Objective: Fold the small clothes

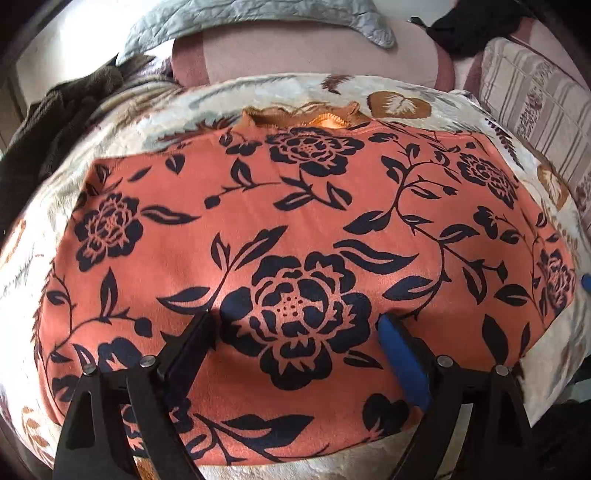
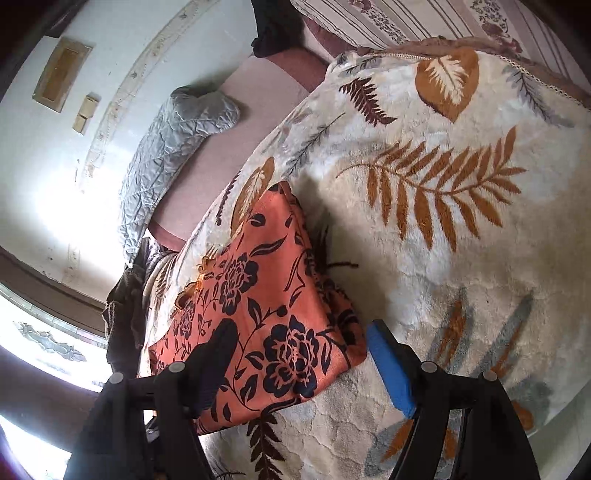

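An orange garment with a dark floral print (image 1: pixel 295 236) lies flat, folded into a rectangle, on a cream leaf-patterned blanket (image 1: pixel 406 92). My left gripper (image 1: pixel 297 328) is open just above the garment's near middle, empty. In the right wrist view the same garment (image 2: pixel 266 295) lies left of centre on the blanket (image 2: pixel 443 221). My right gripper (image 2: pixel 299 343) is open and empty over the garment's near right corner, one finger above the cloth, the blue-padded finger (image 2: pixel 388 369) over the blanket.
A grey quilted pillow (image 1: pixel 258 22) and pink sheet (image 1: pixel 314 55) lie at the back. A dark brown cloth heap (image 1: pixel 55 122) sits at the left. A striped cushion (image 1: pixel 535 99) is at the right. A wall (image 2: pixel 74 147) stands beyond.
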